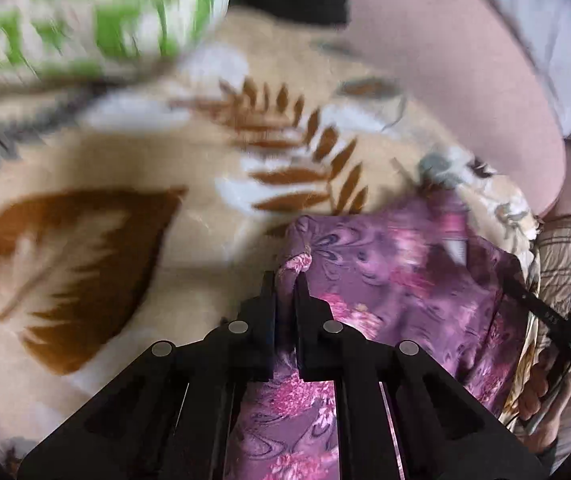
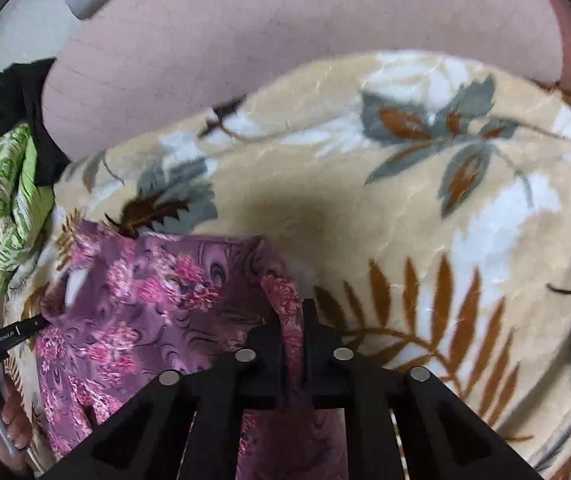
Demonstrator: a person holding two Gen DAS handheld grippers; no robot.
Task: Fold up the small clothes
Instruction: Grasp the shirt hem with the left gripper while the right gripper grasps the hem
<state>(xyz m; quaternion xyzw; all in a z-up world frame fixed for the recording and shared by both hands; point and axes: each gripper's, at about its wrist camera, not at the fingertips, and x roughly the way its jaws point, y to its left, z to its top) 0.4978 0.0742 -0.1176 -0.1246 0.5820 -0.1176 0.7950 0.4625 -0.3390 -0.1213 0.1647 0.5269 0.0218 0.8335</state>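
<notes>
Purple floral garment (image 1: pixel 397 280): a small piece printed with pink blossoms and dark swirls, lying spread on a cream fleece blanket (image 1: pixel 189 160) with brown fern leaves and grey-white flowers. In the left wrist view the garment fills the area from 3 to 6 o'clock; in the right wrist view it (image 2: pixel 145 312) occupies 7 to 9 o'clock.

Left gripper (image 1: pixel 285 280): jaws closed tight on a bunched corner of the garment, the cloth gathered into a small knot just above the black fingertips and trailing back between the fingers toward 6 o'clock.

Right gripper (image 2: pixel 294 312): jaws likewise clamped on a raised fold at the garment's opposite edge, a strip of cloth pinched between the two fingers.

Each gripper appears in the other's view: the right one at 3 to 4 o'clock in the left view, the left one at 8 o'clock in the right view, with a hand (image 2: pixel 5 412) on its handle.

Surroundings: a green-and-white patterned cloth (image 2: pixel 5 208) lies at 9 o'clock in the right view, against a black cloth (image 2: pixel 17 100) at 10 o'clock. A plain pink bedsheet (image 2: pixel 285 60) runs across 12 o'clock beyond the blanket. The left view is motion-blurred toward 11 o'clock.
</notes>
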